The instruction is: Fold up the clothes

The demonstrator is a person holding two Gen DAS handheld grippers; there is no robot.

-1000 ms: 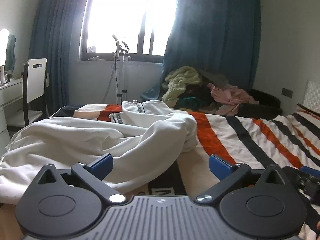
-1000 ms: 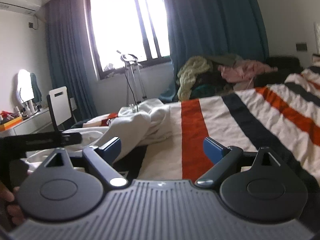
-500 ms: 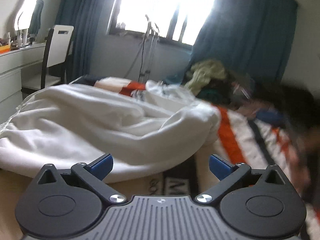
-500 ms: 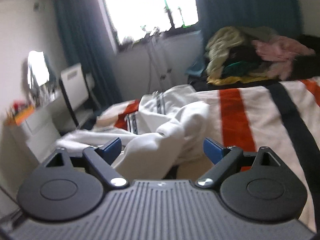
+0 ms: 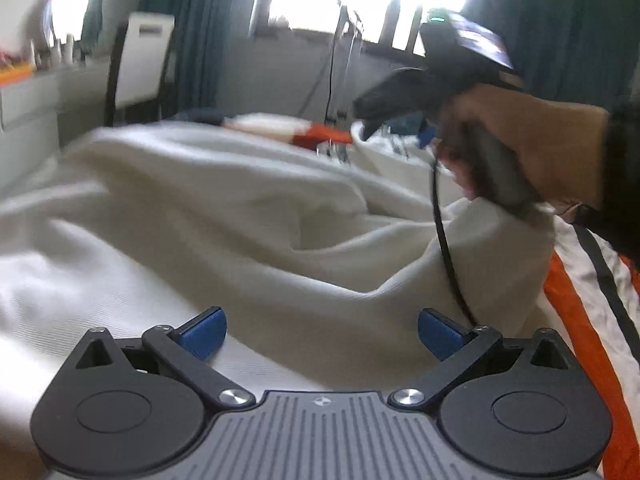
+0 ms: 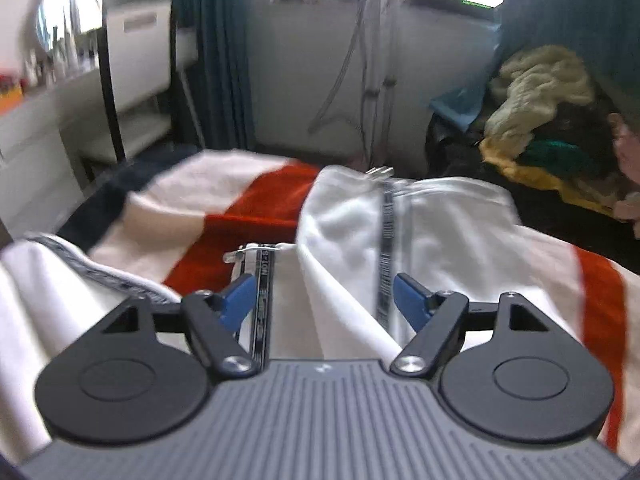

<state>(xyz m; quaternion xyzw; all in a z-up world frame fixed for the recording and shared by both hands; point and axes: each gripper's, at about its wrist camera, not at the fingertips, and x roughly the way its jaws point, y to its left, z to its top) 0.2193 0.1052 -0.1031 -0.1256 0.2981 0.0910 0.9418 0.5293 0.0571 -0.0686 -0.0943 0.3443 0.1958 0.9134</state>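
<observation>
White clothes point(image 5: 240, 216) lie in a big rumpled heap on the striped bed cover point(image 5: 580, 304). From the left wrist camera, the left gripper point(image 5: 322, 334) has its two blue tips spread wide, with nothing between them, low over the white cloth. Farther back, a hand point(image 5: 532, 140) holds the other tool, the right gripper point(image 5: 400, 112), above the far end of the heap. A black cable point(image 5: 444, 240) hangs down from it.

From the right wrist camera, the right gripper point(image 6: 323, 300) is spread wide too, pinching nothing. White clothes point(image 6: 360, 232) with dark printed bands sit right under its blue tips, on the red and white cover point(image 6: 256, 204). A pile of other clothes point(image 6: 536, 96) sits well apart, by the wall. A white chair point(image 6: 136, 52) stands on the left.
</observation>
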